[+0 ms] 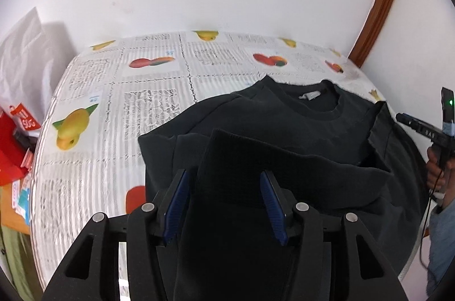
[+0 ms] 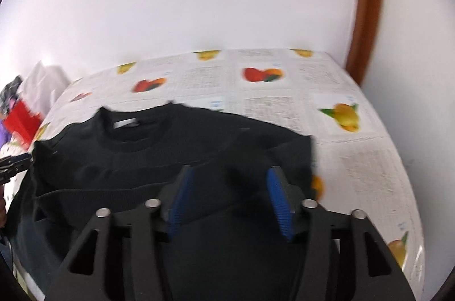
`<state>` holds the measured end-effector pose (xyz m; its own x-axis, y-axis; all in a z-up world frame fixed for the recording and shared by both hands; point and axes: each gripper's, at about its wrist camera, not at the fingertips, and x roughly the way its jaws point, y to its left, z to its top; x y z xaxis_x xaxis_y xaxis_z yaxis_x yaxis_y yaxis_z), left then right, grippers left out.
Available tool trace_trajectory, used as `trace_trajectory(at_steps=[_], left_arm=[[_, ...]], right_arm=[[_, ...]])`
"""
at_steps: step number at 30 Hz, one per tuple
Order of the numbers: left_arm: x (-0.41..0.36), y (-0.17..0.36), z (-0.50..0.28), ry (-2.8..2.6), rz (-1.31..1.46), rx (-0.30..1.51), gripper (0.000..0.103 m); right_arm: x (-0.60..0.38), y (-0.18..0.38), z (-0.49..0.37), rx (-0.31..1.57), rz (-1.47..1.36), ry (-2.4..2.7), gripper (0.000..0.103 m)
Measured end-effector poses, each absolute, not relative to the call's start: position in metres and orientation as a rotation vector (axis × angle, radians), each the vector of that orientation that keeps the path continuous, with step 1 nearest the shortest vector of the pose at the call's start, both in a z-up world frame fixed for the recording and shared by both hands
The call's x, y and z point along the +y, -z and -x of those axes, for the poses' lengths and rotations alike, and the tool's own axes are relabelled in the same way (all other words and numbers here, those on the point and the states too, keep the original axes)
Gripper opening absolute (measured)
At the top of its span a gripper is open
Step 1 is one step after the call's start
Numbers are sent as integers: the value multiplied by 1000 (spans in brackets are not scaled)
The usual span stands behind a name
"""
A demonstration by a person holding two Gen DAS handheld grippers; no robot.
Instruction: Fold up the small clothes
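Observation:
A black sweatshirt (image 1: pixel 284 124) lies on the table, collar toward the wall, with a white neck label. Its lower part is folded up over the body. My left gripper (image 1: pixel 224 175) is open above the folded hem, blue pads (image 1: pixel 177 204) apart with dark cloth between and below them; I cannot tell if they touch it. In the right wrist view the same sweatshirt (image 2: pixel 159 147) fills the lower left. My right gripper (image 2: pixel 230 173) is open over its right side. The right gripper also shows at the right edge of the left view (image 1: pixel 426 127).
The table has a cloth printed with newspaper text and fruit (image 1: pixel 128 107). A white wall stands behind, with a brown wooden frame (image 1: pixel 381 5) at right. Red packaging (image 1: pixel 14 141) and a white bag (image 1: pixel 25 53) lie off the table's left side.

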<state>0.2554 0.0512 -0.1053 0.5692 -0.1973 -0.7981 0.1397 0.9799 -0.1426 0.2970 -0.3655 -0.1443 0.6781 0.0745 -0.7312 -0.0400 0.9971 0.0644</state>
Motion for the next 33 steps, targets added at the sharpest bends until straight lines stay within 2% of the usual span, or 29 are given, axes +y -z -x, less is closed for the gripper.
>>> trace_trajectory(at_steps=[3,5,6,7,8,10,11,15,18,25,31,33], left_arm=[[51,114,-262,196,79,970,48],[51,118,-263,201,100,976,39],[50,119,-262,183,89,968,35],[49,118,-261,171,80,961,26],[50,118,-261,163,77,954,12],[55,114,-260,165,108,939,9],[59,111,-259,157,123,923,9],[80,96,-254,124,205,843,6],[84,99,-257,102,207,847,6],[82,122,-269,72,208,918,6],[85,128,-270,80,248,951,9],[84,128,-271,86,251,967,11]], right_arm=[[-377,163,-314,884,-48,-34,57],[-379,175,-323,921,-62,-46,55],[-377,179,-324,929,-57,-53,49],[-374,181,-325,931,-47,-55,47],[-371,181,-326,929,-30,-53,43],[-366,177,-326,905,5,-50,30],[-365,173,-325,887,17,-48,19],[-382,141,-312,731,-88,-89,12],[-394,131,-308,662,-159,-79,12],[-384,181,-347,893,-98,0,16],[-360,140,-332,807,-12,24,32],[-334,131,-333,818,23,-71,45]])
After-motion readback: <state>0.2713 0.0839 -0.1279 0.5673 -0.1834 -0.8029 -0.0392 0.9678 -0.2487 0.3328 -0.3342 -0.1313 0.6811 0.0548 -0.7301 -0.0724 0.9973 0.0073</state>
